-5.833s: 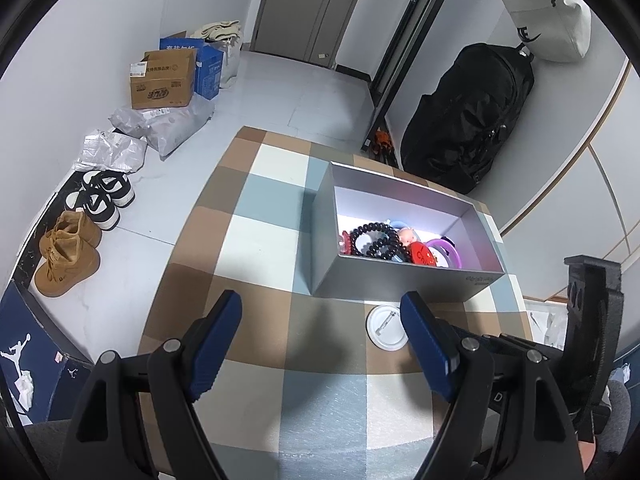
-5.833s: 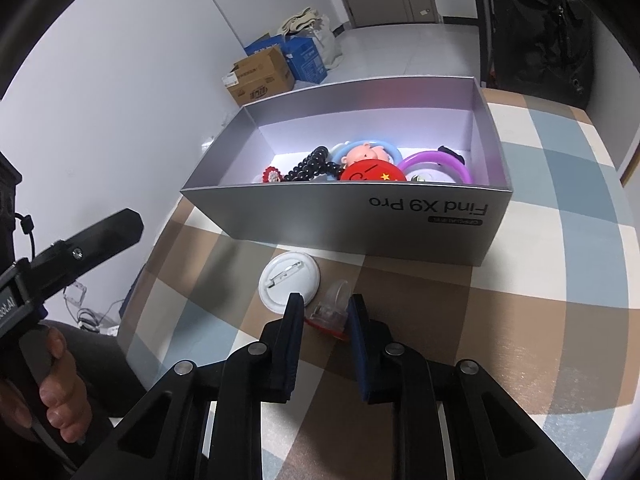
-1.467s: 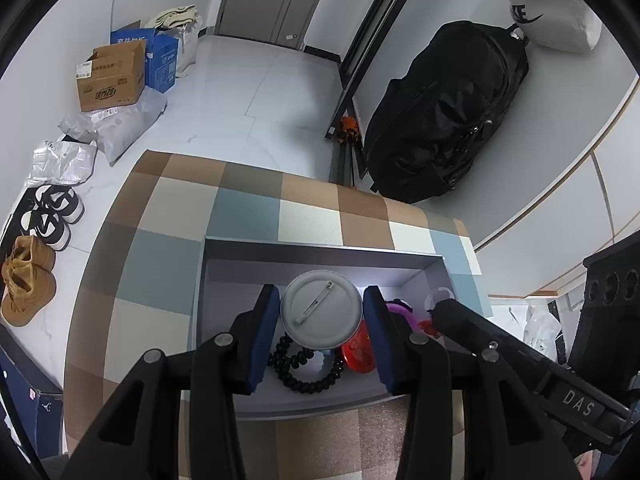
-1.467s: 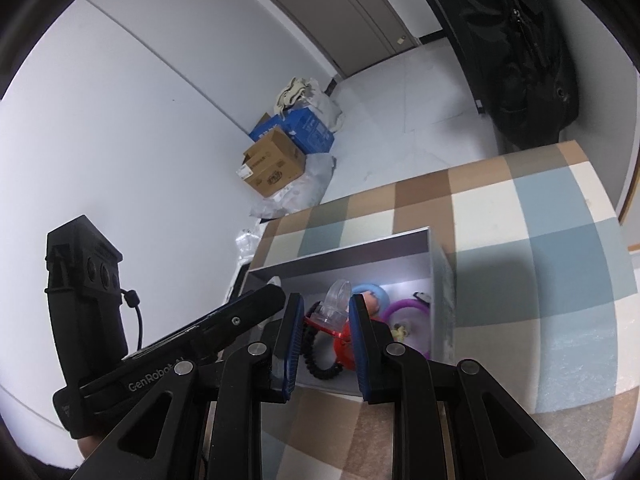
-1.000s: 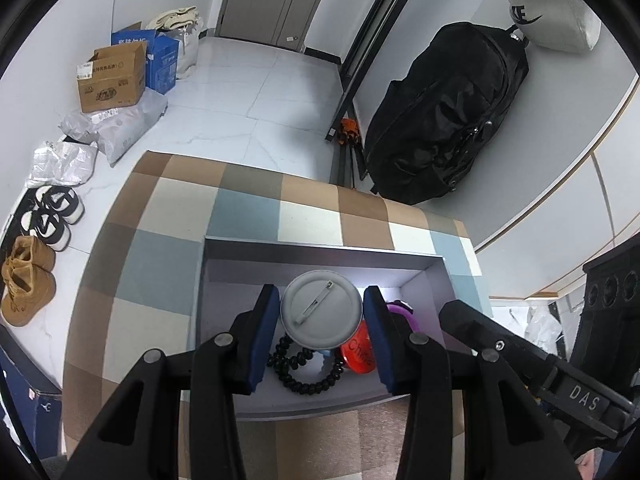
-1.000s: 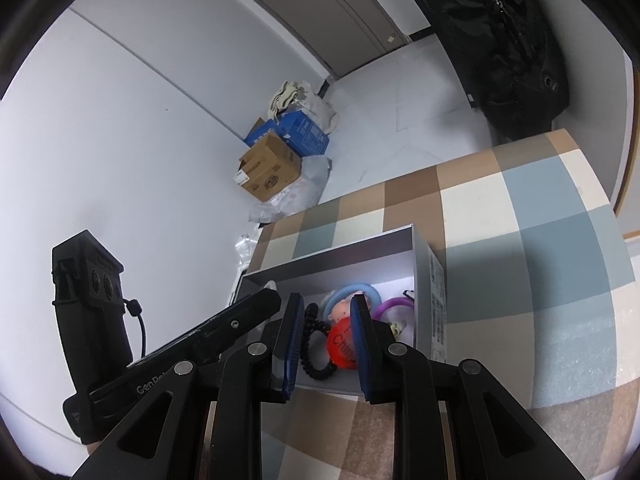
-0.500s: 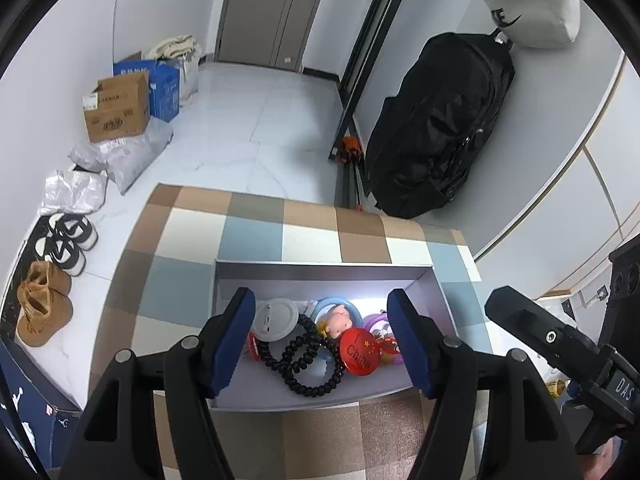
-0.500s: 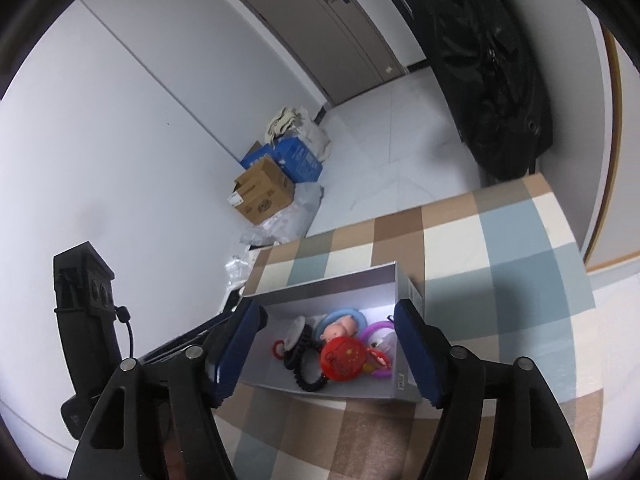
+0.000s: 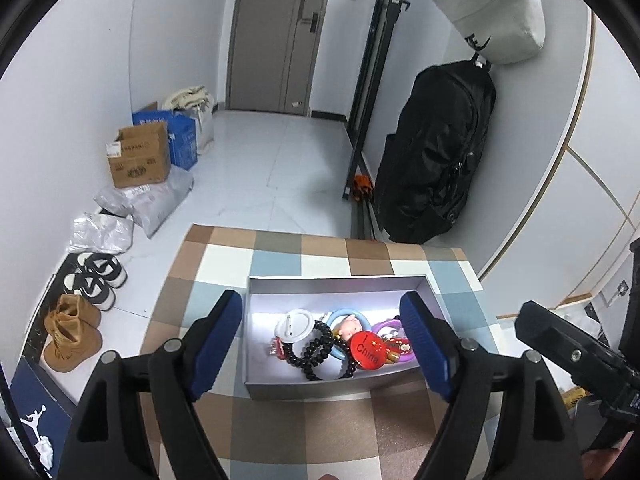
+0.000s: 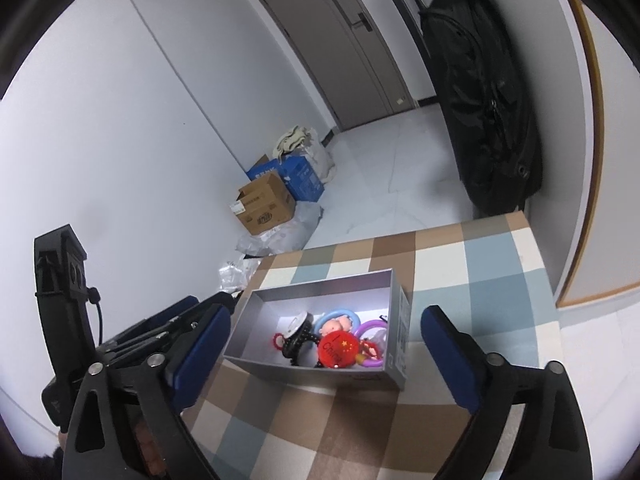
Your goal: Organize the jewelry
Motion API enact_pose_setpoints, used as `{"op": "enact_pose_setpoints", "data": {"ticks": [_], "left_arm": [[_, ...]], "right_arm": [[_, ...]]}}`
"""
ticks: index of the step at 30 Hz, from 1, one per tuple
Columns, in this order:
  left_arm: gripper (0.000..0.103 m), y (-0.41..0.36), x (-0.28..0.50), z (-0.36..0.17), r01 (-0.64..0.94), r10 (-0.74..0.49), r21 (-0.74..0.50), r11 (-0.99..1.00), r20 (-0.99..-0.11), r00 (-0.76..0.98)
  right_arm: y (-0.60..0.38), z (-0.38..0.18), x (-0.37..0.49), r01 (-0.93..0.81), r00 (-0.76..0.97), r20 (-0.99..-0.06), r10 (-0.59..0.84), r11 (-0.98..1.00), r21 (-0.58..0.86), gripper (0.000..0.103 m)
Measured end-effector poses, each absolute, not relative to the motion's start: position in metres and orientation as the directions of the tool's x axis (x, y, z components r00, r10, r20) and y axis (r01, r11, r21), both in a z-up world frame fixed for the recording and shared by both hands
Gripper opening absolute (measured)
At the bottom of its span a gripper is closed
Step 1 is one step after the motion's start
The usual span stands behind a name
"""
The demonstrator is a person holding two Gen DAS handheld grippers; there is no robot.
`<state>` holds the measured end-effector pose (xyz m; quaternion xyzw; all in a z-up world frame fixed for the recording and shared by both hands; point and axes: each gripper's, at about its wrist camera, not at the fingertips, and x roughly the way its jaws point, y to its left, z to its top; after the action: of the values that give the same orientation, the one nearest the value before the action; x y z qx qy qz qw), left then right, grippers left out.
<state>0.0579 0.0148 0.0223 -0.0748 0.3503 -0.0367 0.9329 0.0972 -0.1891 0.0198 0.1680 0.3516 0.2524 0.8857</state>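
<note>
One grey box (image 9: pixel 344 388); one red badge (image 9: pixel 366 350); one white badge (image 9: pixel 295 324); one cardboard carton (image 9: pixel 140 162); one black bag (image 9: pixel 432 152).

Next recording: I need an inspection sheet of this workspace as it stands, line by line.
Surface: checked tablecloth in brown, blue and cream; nothing loose lies on it.
Job's things: grey box holds a white pin badge, black bead bracelets, a red China badge, a doll in a blue ring and a purple ring.
Clutter: nothing seen on the table.
Grippers: left claw and right claw both empty, jaws opening, above the box.
Cables: a black cord on the left handle.
Surroundings: cardboard boxes, shoes, black bag, door.
</note>
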Motion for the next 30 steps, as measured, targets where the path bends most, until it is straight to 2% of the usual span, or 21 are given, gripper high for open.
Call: {"op": "enact_pose_setpoints", "data": {"ticks": [4, 11, 30], "left_arm": [[0.083, 0.017, 0.047, 0.025, 0.0, -0.098, -0.157, 0.988, -0.618, 0.78], [0.083, 0.015, 0.025, 0.024, -0.01, -0.065, -0.12, 0.993, -0.607, 0.792], [0.083, 0.011, 0.005, 0.023, -0.022, -0.025, -0.072, 0.997, -0.589, 0.808]], "right_arm": [[-0.192, 0.025, 0.083, -0.351, 0.65, -0.517, 0.557, 0.823, 0.446, 0.103], [-0.196, 0.028, 0.059, -0.366, 0.678, -0.488, 0.55, 0.828, 0.425, 0.103], [-0.201, 0.025, 0.04, -0.371, 0.689, -0.501, 0.524, 0.849, 0.378, 0.103]]}}
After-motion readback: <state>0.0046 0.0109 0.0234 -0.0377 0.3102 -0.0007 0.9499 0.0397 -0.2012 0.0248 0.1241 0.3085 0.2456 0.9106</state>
